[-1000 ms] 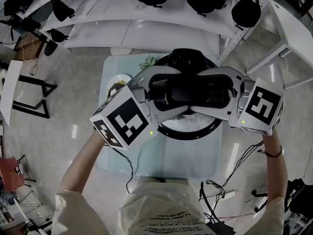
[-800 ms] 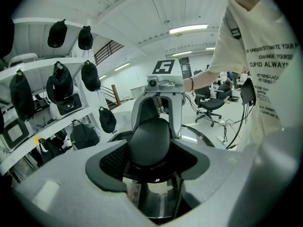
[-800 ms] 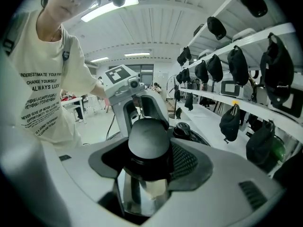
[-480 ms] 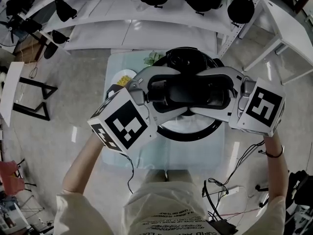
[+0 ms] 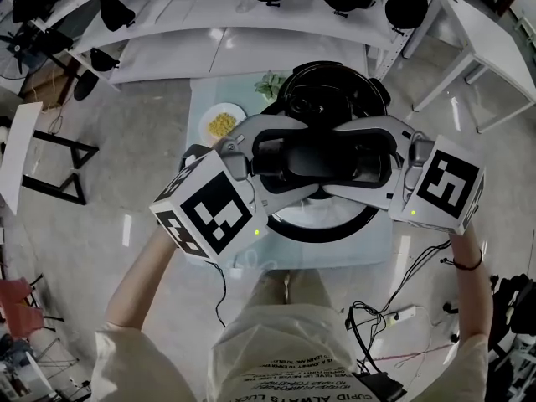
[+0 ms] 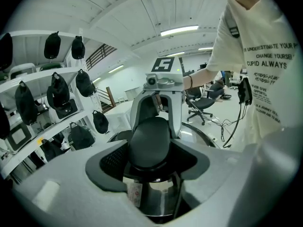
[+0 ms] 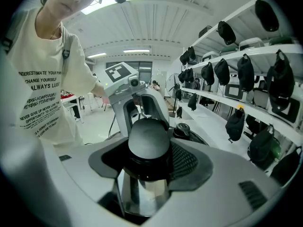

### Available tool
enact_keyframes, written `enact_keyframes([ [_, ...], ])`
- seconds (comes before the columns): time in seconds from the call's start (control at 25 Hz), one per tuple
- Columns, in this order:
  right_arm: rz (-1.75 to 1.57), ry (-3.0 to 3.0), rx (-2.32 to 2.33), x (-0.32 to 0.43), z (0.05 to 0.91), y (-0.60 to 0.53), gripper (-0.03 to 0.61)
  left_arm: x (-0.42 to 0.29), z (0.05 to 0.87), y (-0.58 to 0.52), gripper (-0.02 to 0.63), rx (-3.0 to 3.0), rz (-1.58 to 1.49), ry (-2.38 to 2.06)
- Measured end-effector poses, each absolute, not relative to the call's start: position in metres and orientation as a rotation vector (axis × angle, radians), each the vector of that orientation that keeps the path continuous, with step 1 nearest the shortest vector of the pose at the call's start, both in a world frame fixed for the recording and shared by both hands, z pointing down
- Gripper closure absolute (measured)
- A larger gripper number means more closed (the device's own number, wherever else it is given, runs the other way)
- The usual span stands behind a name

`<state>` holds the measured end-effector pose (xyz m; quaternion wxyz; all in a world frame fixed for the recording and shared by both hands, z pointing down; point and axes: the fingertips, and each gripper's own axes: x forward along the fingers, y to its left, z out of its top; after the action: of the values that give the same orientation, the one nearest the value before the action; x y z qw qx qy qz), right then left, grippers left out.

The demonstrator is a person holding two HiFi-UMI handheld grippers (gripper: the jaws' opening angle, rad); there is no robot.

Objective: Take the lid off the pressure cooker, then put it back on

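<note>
In the head view both grippers meet over the table, each shut on the black knob (image 5: 322, 159) of the lid. The lid's dark round rim (image 5: 322, 227) shows below them, held up in the air. My left gripper (image 5: 289, 164) comes in from the left, my right gripper (image 5: 358, 164) from the right. The black round cooker (image 5: 331, 97) stands behind the lid, toward the shelves. In the left gripper view the knob (image 6: 150, 141) fills the jaws, with shiny steel (image 6: 156, 197) beneath. The right gripper view shows the same knob (image 7: 149, 138) clamped, and the cooker top (image 7: 185, 130) beyond.
A white plate of yellow food (image 5: 222, 124) and a green leafy thing (image 5: 270, 84) lie on the pale blue table (image 5: 209, 99) left of the cooker. White shelves with black bags (image 5: 406, 7) run behind. Cables (image 5: 394, 316) lie on the floor at my right.
The table, plate and cooker have slid up in the head view while the lid stays in both grippers, so the lid now sits further toward me from the cooker.
</note>
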<state>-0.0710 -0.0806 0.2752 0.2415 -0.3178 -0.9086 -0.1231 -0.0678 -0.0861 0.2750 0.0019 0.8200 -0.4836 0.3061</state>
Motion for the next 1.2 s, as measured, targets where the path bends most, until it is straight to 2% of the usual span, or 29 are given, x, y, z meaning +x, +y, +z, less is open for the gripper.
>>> enact_keyframes([
  [1.2, -0.265, -2.446, -0.814, -0.021, 0.354, 0.024, 0.307, -0.017, 0.357, 0.021, 0.334, 2.526, 1.020, -1.332],
])
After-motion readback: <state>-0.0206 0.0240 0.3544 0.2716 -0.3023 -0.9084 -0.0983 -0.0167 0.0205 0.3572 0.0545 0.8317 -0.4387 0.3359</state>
